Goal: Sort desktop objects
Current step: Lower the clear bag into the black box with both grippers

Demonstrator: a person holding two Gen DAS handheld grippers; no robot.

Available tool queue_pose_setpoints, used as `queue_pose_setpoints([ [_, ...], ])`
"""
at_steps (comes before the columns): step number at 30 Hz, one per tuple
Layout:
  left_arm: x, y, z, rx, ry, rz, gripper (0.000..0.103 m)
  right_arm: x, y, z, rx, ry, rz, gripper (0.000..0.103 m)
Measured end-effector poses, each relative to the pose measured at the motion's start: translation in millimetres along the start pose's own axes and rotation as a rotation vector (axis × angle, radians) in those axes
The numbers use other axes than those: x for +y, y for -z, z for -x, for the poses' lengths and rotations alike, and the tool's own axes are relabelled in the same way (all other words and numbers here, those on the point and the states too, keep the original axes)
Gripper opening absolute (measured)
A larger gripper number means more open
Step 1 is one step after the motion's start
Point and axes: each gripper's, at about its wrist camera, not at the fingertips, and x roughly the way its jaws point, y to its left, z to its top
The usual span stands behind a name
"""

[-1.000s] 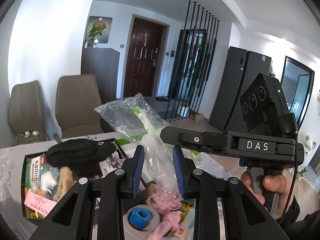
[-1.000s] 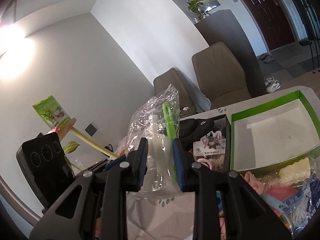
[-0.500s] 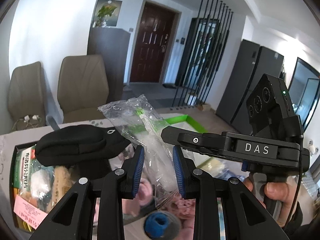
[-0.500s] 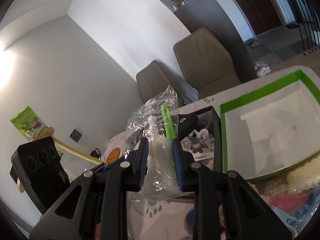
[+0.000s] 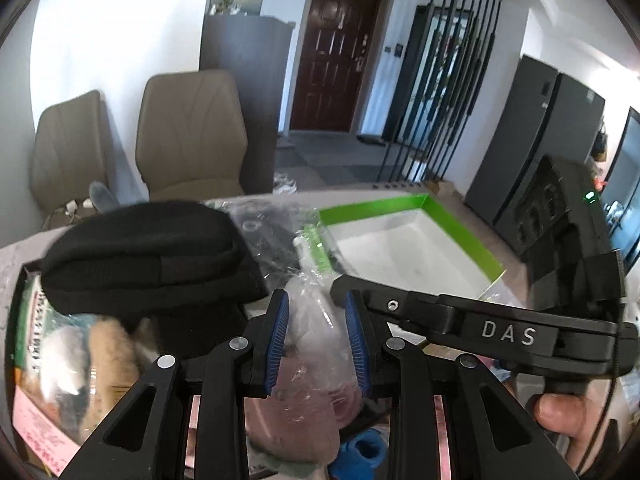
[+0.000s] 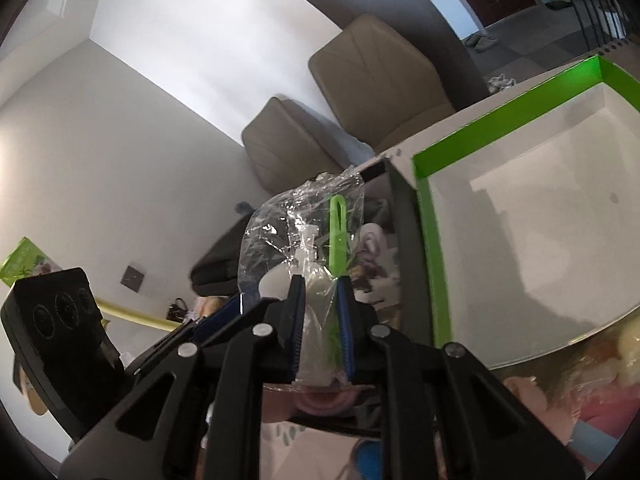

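A clear plastic bag [image 6: 304, 240] holds a white bottle and a green-handled brush. My right gripper [image 6: 322, 308] is shut on the bag and holds it up over the black box [image 6: 400, 240]. My left gripper [image 5: 316, 316] is shut on the same bag [image 5: 308, 308] from the other side. The black box [image 5: 24, 276] is full of items, with a black cloth pouch [image 5: 144, 256] on top. The green-rimmed white box [image 5: 440, 212] sits to its right and also shows in the right wrist view [image 6: 424, 184], with nothing visible inside.
Pink, blue and packaged items [image 5: 360, 444] lie on the table below the grippers. More packets [image 6: 592, 384] lie in front of the green box. Two beige chairs [image 5: 188, 132] stand behind the table.
Both grippers have moved down and forward with the bag, which now hangs lower, over the black box. Both cameras have tilted down towards the boxes.
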Motion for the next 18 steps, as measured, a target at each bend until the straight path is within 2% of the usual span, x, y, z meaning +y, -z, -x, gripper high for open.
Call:
queue_pose_setpoints([
  [7, 4.3, 6.5, -21.0, 0.050, 0.000, 0.038, 0.030, -13.5, -0.2, -9.1, 0.015, 0.094, 0.014, 0.010],
  [13, 8.7, 4.7, -9.3, 0.051, 0.026, 0.069, 0.030, -15.5, -1.9, -8.4, 0.025, 0.073, 0.029, 0.015],
  [16, 9.6, 1.2, 4.8, 0.039, 0.034, 0.077, 0.030, -11.4, -3.9, -0.9, 0.009, 0.055, 0.038, 0.029],
  [17, 11.1, -1.8, 5.0, 0.037, 0.037, 0.080, 0.030, -9.0, -4.3, 2.9, -0.005, 0.046, 0.044, 0.042],
  [18, 11.8, -3.0, 9.0, 0.031, 0.044, 0.085, 0.031, -6.4, -5.8, 4.8, -0.019, 0.052, 0.048, 0.069],
])
